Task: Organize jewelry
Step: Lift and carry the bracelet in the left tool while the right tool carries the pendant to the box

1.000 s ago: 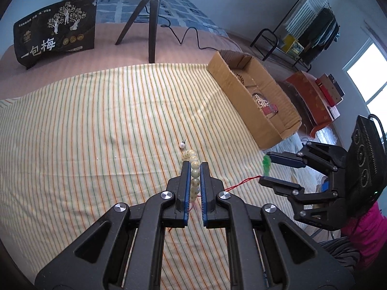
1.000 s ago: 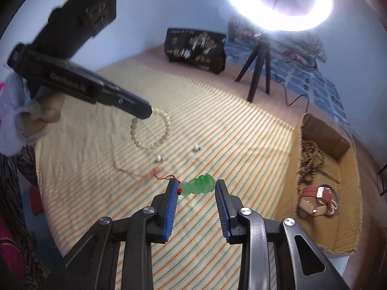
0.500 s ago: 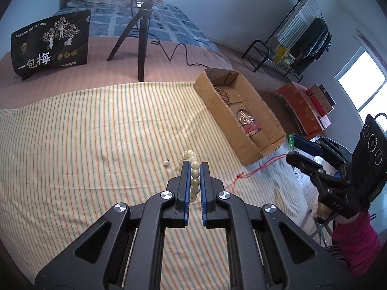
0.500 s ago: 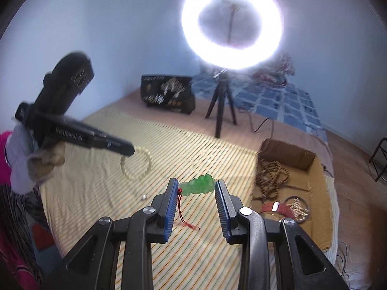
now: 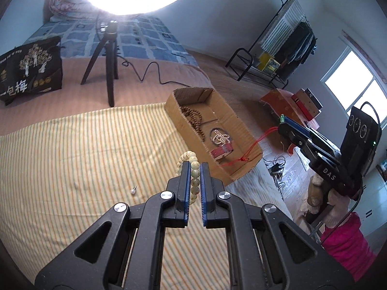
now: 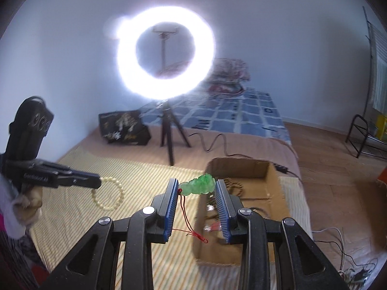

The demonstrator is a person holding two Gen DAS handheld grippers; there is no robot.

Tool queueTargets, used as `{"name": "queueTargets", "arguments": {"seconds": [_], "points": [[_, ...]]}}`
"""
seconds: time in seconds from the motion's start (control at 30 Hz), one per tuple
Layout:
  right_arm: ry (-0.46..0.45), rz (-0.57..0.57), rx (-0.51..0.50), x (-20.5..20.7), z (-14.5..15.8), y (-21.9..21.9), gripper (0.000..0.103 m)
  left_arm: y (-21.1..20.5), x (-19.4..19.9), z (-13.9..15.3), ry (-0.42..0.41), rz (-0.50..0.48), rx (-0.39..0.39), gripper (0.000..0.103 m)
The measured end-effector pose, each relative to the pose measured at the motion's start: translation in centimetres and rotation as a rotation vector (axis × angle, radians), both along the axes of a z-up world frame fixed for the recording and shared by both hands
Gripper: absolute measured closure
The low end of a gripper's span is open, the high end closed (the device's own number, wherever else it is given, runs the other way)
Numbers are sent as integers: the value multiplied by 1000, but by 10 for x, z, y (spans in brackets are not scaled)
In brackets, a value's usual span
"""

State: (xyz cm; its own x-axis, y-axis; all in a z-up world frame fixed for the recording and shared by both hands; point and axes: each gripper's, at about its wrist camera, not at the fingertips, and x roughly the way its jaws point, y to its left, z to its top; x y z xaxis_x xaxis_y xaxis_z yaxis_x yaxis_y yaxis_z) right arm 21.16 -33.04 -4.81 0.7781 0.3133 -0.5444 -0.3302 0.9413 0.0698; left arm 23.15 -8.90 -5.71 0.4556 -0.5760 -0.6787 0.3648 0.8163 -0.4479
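A pale bead bracelet (image 5: 191, 169) sits at the lower centre of the left wrist view, pinched between the closed blue-lined fingers (image 5: 185, 183) of the left gripper (image 5: 194, 166) and held in the air above a striped sheet (image 5: 72, 159) on a bed. In the right wrist view the same bracelet (image 6: 108, 194) hangs as a loop at centre left.

A green jade pendant (image 6: 198, 184) is clamped at the centre of the right wrist view between the fingers (image 6: 170, 207) of the right gripper (image 6: 197, 186). Its red cord (image 6: 188, 227) dangles below it toward the lower centre.

An open cardboard box (image 5: 241, 130) lies at the centre right of the left wrist view, on the edge of the sheet. Inside it are a string of brown beads (image 5: 193, 118), a pearl-like bracelet (image 5: 220, 136) and a red strap (image 5: 222, 152). In the right wrist view the pendant appears in front of the box's (image 6: 275, 193) left wall.

A small pearl earring (image 5: 133, 189) rests on the sheet at the lower left. A bright ring light (image 6: 167, 50) on a tripod (image 6: 169, 133) stands behind, beside a black printed bag (image 5: 29, 70).
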Motion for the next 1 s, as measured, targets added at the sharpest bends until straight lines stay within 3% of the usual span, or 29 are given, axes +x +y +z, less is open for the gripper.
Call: {"name": "queueTargets", "arguments": {"seconds": [0.5, 1.0], "points": [[19, -88, -2, 58, -2, -43, 72, -67, 47, 8, -58, -39, -29, 98], [100, -148, -19, 106, -45, -68, 72, -122, 85, -24, -43, -62, 3, 98]]}}
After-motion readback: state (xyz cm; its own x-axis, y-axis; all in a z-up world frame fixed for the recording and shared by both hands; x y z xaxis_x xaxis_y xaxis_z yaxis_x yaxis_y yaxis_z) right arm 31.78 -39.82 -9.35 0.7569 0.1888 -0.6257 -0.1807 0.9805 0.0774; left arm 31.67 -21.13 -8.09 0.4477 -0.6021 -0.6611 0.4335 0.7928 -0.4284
